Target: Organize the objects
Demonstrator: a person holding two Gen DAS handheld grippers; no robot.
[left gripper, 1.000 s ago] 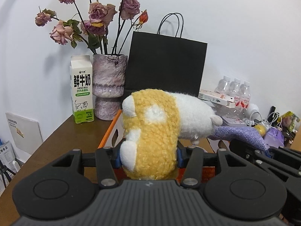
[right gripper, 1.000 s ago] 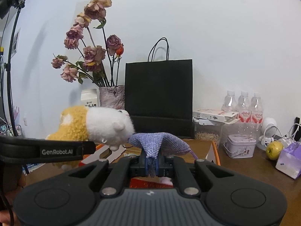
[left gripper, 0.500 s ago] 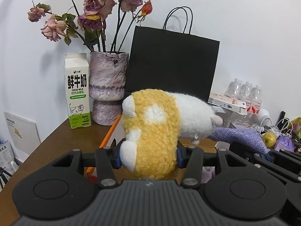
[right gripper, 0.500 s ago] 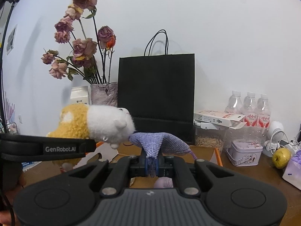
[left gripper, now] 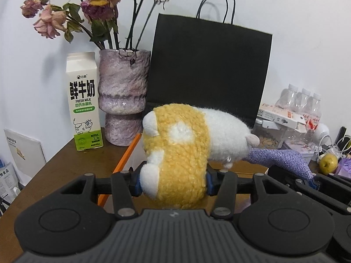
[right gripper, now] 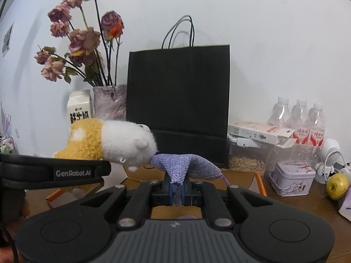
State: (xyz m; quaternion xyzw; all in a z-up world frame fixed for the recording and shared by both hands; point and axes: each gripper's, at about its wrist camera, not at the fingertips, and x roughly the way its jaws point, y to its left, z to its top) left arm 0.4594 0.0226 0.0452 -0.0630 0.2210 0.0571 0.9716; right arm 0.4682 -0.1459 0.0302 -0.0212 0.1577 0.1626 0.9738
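Observation:
My left gripper [left gripper: 172,184] is shut on a yellow and white plush toy [left gripper: 182,153] and holds it in the air; the toy also shows in the right wrist view [right gripper: 105,142]. My right gripper [right gripper: 176,194] is shut on a purple knitted pouch [right gripper: 184,166], whose tip touches the toy's white end; the pouch also shows in the left wrist view [left gripper: 278,159]. Both hang above an open cardboard box with orange edges [right gripper: 257,180] on the brown table [left gripper: 65,164].
A black paper bag [left gripper: 208,72] stands behind the box. A milk carton [left gripper: 84,105] and a purple vase of dried roses [left gripper: 122,96] stand at the back left. Water bottles [right gripper: 298,120], a seed jar [right gripper: 245,160], a tin [right gripper: 291,180] and an apple [right gripper: 336,186] crowd the right.
Both grippers, with the toy and the pouch, have sunk a little and moved forward towards the bag; the background has risen in both views. Both grips are unchanged.

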